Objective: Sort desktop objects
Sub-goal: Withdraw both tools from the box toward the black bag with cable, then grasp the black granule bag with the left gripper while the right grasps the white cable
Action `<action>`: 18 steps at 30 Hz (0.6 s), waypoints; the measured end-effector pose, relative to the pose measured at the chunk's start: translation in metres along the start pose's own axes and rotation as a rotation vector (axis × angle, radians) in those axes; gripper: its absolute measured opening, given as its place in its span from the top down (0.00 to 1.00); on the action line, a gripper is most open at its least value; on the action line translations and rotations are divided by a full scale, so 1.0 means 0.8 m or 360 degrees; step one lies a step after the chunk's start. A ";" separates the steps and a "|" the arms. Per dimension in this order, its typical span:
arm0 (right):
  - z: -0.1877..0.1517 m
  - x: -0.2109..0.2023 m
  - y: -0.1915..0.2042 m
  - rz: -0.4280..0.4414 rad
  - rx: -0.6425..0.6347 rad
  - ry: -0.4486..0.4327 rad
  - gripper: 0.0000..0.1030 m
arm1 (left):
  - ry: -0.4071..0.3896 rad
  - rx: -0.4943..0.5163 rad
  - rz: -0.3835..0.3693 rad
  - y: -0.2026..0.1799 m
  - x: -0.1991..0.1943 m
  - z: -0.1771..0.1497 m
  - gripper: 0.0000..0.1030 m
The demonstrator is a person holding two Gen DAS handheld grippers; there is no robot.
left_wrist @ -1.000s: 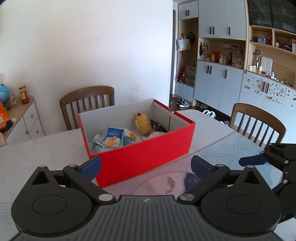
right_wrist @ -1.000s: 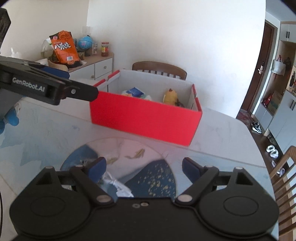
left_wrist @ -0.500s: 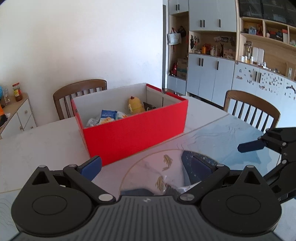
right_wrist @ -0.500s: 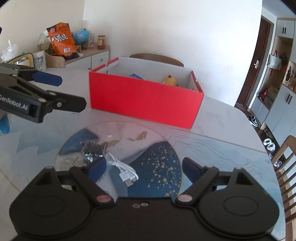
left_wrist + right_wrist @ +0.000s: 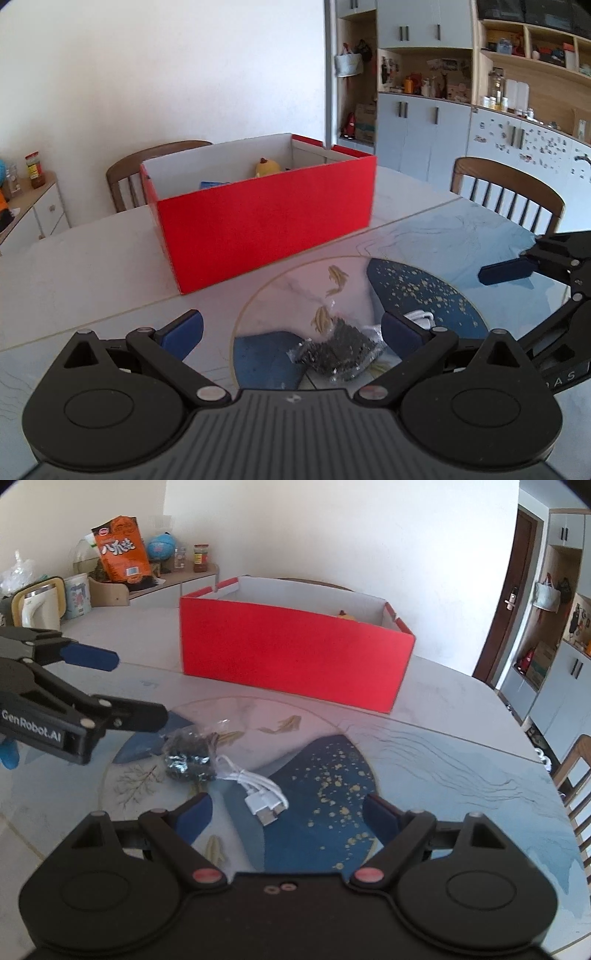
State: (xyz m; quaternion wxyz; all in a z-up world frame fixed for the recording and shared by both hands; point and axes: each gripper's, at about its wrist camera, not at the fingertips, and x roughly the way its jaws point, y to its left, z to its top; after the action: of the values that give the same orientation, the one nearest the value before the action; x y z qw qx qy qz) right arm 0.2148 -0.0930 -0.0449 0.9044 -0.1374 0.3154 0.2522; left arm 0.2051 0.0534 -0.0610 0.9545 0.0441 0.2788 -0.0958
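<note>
Leftmost, the left gripper (image 5: 142, 690), marked "GenRobot.AI", hangs with jaws wide and empty over a clear bag of dark bits (image 5: 189, 754) on the table (image 5: 461, 716). Beside the bag lies a white USB cable (image 5: 258, 794); the right gripper (image 5: 286, 814) gapes empty above it, before the red box (image 5: 291, 653).

One red box (image 5: 295, 657) at the far side of the table (image 5: 461, 709). One yellow plush toy (image 5: 267, 167) inside. One clear bag of dark small parts (image 5: 190, 755) and one coiled white cable (image 5: 258, 790), near. Two wooden chairs (image 5: 511, 192). One orange snack bag (image 5: 122, 550), one small globe (image 5: 161, 547), one jar (image 5: 201, 557), far left.
</note>
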 end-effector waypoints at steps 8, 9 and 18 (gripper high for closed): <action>-0.013 0.008 0.005 0.0020 -0.0015 0.0024 0.15 | 0.0002 0.0023 -0.0009 -0.002 0.009 -0.015 0.00; -0.015 0.009 0.005 0.0022 -0.0014 0.0027 0.15 | 0.0002 0.0026 -0.0012 -0.002 0.008 -0.016 0.00; -0.023 0.017 0.003 0.0033 -0.0016 0.0028 0.15 | -0.0014 0.0038 -0.0044 -0.004 0.007 -0.032 0.00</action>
State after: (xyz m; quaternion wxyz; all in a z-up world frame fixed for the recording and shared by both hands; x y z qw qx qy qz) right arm 0.2136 -0.0933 -0.0677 0.8982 -0.1409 0.3236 0.2620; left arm 0.1961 0.0530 -0.0855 0.9538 0.0511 0.2739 -0.1126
